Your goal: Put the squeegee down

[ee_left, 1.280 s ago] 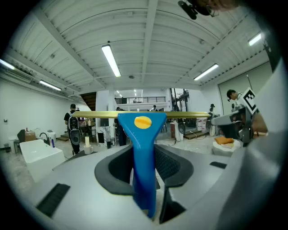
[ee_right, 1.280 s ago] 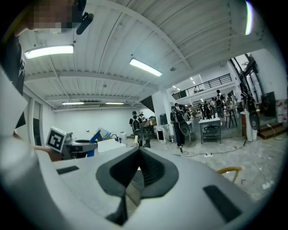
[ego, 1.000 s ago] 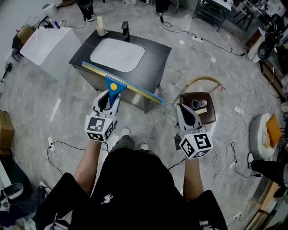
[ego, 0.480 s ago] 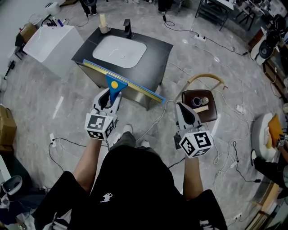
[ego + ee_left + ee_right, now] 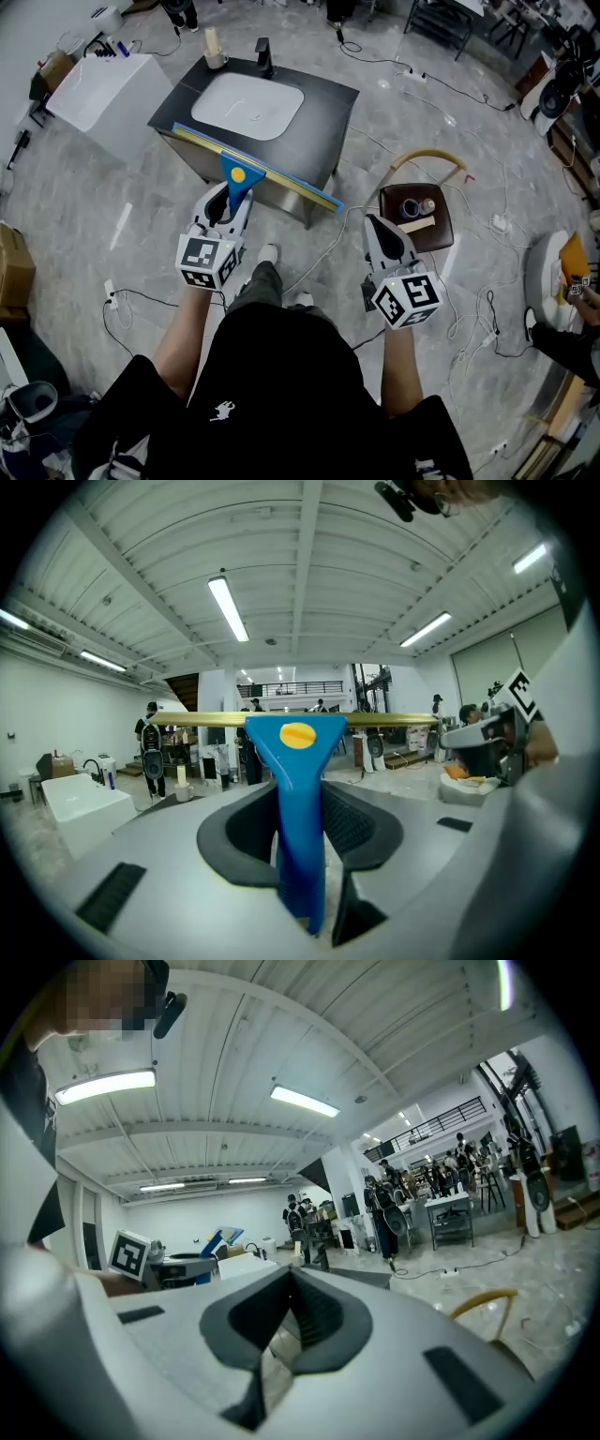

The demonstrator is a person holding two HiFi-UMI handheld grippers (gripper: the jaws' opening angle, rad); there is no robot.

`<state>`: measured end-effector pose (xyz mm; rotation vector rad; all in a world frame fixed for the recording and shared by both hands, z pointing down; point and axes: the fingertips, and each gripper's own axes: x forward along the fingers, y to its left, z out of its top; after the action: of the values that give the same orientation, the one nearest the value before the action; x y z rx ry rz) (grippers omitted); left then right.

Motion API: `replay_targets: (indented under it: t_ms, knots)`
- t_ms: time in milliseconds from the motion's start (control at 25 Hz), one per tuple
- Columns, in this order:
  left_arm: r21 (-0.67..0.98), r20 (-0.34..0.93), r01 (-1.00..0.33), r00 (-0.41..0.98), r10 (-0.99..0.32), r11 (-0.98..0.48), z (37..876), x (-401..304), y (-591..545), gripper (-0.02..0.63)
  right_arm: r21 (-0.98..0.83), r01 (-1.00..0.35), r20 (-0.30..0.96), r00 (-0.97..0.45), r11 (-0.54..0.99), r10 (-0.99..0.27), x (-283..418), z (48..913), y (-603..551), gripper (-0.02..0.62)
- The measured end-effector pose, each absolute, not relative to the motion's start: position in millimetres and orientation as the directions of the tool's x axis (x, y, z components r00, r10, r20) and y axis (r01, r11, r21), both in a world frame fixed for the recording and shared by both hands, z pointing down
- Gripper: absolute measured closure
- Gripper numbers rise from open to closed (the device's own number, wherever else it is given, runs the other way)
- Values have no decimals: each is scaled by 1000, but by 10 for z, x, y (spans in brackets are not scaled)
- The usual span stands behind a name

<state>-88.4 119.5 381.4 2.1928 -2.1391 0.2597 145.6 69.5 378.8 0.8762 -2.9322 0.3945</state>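
Left tongs (image 5: pixel 300 803) tight on blue squeegee (image 5: pixel 298 761) handle, yellow oval (image 5: pixel 297 735) near blade.

Grey marbled floor (image 5: pixel 94 225); black sink counter (image 5: pixel 323 117); brown chair (image 5: pixel 427 166); ceiling strip lights (image 5: pixel 228 608).

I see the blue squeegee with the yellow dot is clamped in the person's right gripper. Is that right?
Not quite. The blue squeegee with the yellow dot is clamped in the person's left gripper, not the right. The left gripper view shows its handle pinched between the jaws, while the right gripper has nothing between its own.
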Motion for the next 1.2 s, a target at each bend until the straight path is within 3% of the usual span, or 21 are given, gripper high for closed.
replay_targets:
  t_ms: [720, 1200]
  knots:
    - [-19, 190, -996, 86, -978, -91, 3997, -1672, 198, 476, -210, -601, 171, -799, 771, -577, 740, 3830, -150, 594]
    - [-22, 221, -967, 242, -945, -253, 4105, -2187, -735, 476, -217, -722, 199, -691, 657, -695, 332, 3851, -865, 594]
